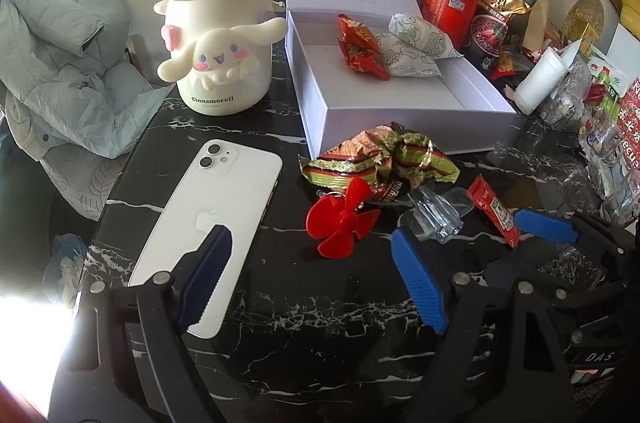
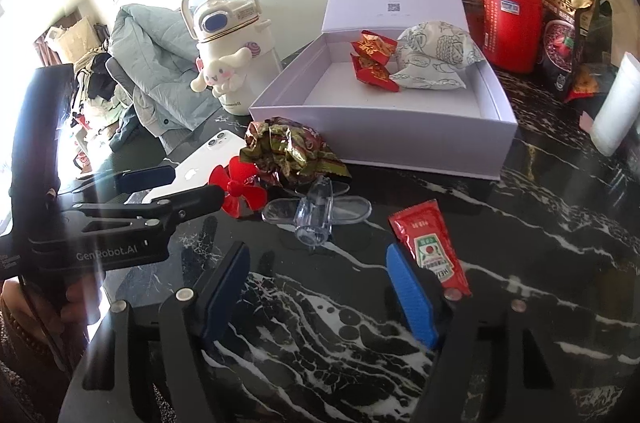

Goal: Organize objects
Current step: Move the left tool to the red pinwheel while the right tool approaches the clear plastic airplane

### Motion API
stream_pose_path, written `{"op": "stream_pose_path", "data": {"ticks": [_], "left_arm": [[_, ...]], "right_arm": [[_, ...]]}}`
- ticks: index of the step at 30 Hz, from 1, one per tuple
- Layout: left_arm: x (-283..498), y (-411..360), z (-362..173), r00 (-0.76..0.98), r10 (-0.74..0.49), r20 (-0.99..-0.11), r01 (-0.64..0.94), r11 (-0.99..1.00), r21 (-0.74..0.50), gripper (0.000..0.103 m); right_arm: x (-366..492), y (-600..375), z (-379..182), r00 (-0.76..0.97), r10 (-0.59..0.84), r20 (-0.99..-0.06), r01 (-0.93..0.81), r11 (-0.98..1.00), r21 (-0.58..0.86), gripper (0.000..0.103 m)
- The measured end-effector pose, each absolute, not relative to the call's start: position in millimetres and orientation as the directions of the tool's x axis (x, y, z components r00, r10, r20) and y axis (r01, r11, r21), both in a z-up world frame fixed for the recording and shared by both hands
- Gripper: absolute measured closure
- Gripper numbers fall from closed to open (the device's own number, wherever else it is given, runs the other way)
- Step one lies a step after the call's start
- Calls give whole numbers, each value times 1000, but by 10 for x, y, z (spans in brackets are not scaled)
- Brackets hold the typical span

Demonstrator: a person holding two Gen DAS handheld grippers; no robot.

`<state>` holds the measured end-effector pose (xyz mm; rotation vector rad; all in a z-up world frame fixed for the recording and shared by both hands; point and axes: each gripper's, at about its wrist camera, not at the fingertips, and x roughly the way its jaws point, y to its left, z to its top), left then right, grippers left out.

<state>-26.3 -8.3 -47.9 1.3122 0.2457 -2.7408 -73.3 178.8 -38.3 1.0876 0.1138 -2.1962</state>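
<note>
Two grippers closing in on table clutter beside a half-filled box

The left gripper (image 1: 316, 275) and the right gripper (image 2: 324, 291) are hanging low over a black marbled surface (image 2: 520, 263), both sets of jaws spread and pinching nothing. Only bare surface is lying between the left jaws, with a red toy propeller (image 1: 340, 219) just ahead of the gap and a white phone (image 1: 224, 207) partly hidden behind their left finger. A clear plastic piece (image 2: 316, 211) is lying just ahead of the right jaws, and a ketchup sachet (image 2: 432, 247) is touching the outer side of their right finger.

Further ahead of both pairs of jaws, a crumpled foil wrapper (image 1: 380, 159) is resting against the front wall of an open white box (image 2: 384, 131), which is already holding red candy packets (image 2: 374, 61) and patterned white pouches (image 2: 436, 57). A cream cartoon bottle (image 1: 218, 47) is standing ahead and left of the left jaws.

The step in hand looks to be a pick-up of the loose pieces for the box. Doing it well probably means each gripper centring on one object, with the propeller and the clear piece the likely picks. The sachet's flat edge could slip, so the right jaws should be staying clear of it while closing. Lowering until the fingertips bracket the object fully, then squeezing gently, should be preventing a skid across the glossy top.
</note>
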Motion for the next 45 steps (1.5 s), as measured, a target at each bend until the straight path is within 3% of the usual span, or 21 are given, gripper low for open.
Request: {"op": "stream_pose_path", "data": {"ticks": [15,24,34,35,39,45], "left_arm": [[-516,-19,-628,-608,33,-793,55,-995,-84,26],[-593,-106,-678,-611,76,-788,57,-989,-139,27],[-639,-2,-735,-607,88,-790,18,-992,-124,48],[-642,-1,-731,-609,90,-788,16,-992,-125,50],[-652,10,-727,-612,116,-783,-4,-990,-143,61],[-611,37,-724,-608,153,-779,-33,-985,-168,62]], "right_arm": [[-978,1470,-555,-400,-491,-774,653,-745,134,29],[-1131,1487,-589,-365,-550,-751,666,-718,202,27],[-1126,1502,-689,-345,-539,-768,673,-713,198,27],[-1126,1508,-692,-336,-552,-763,675,-706,214,30],[-1111,1487,-699,-301,-588,-751,689,-678,255,66],[-1045,1546,-661,-304,-593,-746,688,-678,258,70]]}}
